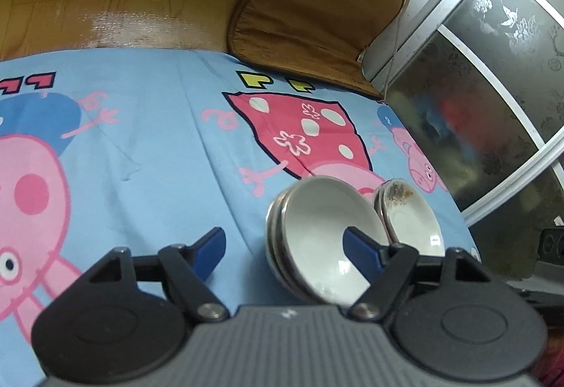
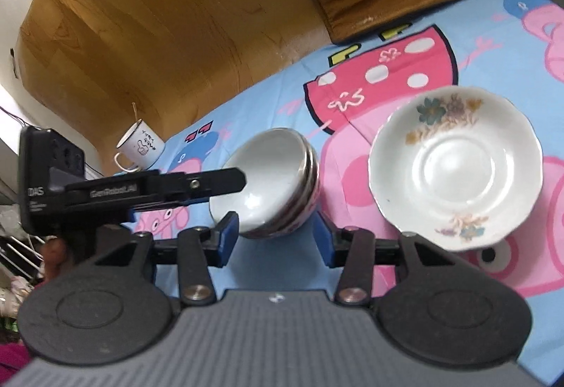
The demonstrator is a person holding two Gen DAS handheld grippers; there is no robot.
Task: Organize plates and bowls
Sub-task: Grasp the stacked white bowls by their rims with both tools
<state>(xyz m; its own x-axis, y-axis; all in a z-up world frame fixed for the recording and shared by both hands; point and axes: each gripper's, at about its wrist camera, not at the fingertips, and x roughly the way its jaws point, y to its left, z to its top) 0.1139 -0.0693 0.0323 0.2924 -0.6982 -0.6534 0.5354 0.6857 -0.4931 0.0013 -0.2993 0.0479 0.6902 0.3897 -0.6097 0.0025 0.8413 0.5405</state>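
Looking along the left gripper (image 1: 283, 247), its blue-padded jaws stand wide apart and hold nothing, one fingertip (image 1: 359, 242) crossing in front of the stacked bowls (image 1: 317, 221), which sit nested on the blue cartoon-pig sheet (image 1: 151, 126) with a stained plate (image 1: 409, 210) just beside them on the right. From the right wrist, the right gripper (image 2: 276, 235) is also spread and empty just short of the bowls, the flowered plate (image 2: 454, 164) lying near them on the sheet, a white enamel mug (image 2: 141, 147) farther off beside the wooden floor (image 2: 158, 16).
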